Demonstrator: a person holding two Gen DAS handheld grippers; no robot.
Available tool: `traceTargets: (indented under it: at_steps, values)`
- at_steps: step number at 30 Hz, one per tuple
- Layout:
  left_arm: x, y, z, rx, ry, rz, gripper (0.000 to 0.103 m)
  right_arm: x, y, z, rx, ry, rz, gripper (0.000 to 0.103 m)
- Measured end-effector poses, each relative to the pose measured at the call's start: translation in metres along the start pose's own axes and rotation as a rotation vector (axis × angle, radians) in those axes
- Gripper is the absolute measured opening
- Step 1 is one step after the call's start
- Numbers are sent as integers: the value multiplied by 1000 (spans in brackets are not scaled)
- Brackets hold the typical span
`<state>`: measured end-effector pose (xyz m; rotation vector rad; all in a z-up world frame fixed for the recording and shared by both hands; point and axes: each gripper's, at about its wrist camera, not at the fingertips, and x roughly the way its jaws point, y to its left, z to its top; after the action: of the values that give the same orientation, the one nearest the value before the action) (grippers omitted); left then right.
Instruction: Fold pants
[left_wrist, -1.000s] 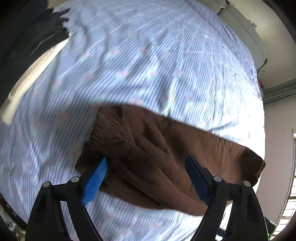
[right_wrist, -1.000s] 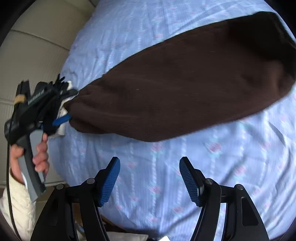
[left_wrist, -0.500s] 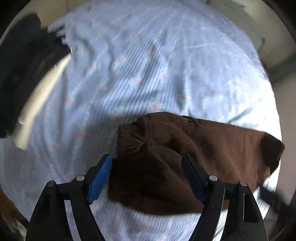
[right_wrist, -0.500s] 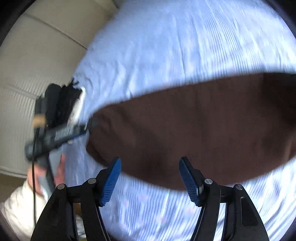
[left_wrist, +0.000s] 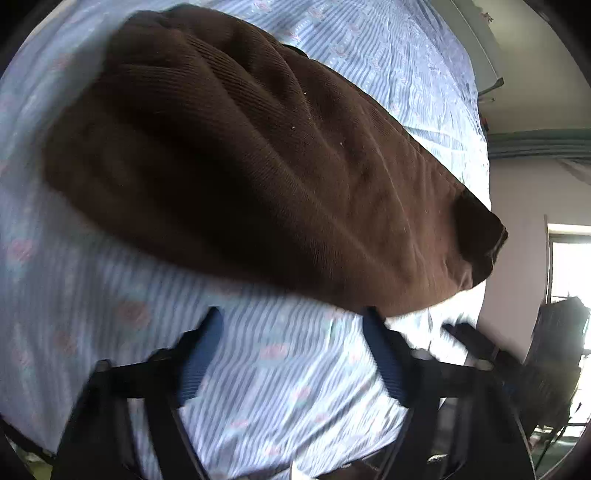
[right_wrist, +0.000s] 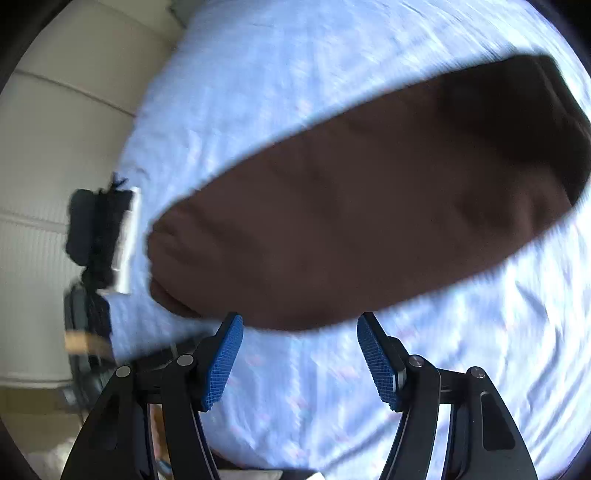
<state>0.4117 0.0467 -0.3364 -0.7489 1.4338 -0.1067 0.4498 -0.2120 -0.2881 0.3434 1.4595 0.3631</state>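
The dark brown pants (left_wrist: 258, 158) lie folded in a long flat band on the blue striped bedsheet (left_wrist: 258, 369). They also show in the right wrist view (right_wrist: 369, 221). My left gripper (left_wrist: 291, 354) is open and empty, just short of the pants' near edge; it is blurred by motion. My right gripper (right_wrist: 299, 354) is open and empty, its fingertips at the pants' near edge, not touching that I can see.
A black bag (right_wrist: 96, 236) with a white object lies at the bed's left edge, by a beige padded headboard (right_wrist: 55, 129). Dark furniture (left_wrist: 554, 350) and a bright window (left_wrist: 569, 266) stand beyond the bed's right side.
My left gripper let go of the pants' end and drew back to the near side. The right gripper moved in toward the pants' near edge. The pants lie flatter.
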Motion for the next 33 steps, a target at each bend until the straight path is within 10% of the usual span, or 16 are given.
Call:
traceTargets:
  at_steps: [2, 5, 15, 26, 33]
  values:
    - [5, -6, 9, 31, -14, 24, 33, 5, -7, -12, -2, 36, -21, 67]
    - [2, -10, 29, 29, -37, 25, 24, 14, -5, -19, -36, 73, -31, 67]
    - [-12, -28, 88, 7, -74, 3, 24, 19, 49, 33, -188, 9, 60, 67]
    - [-22, -22, 80, 17, -88, 15, 22, 5, 68, 81, -245, -98, 52, 66]
    - [-18, -20, 80, 17, -70, 34, 22, 31, 56, 43, -228, 44, 69, 67]
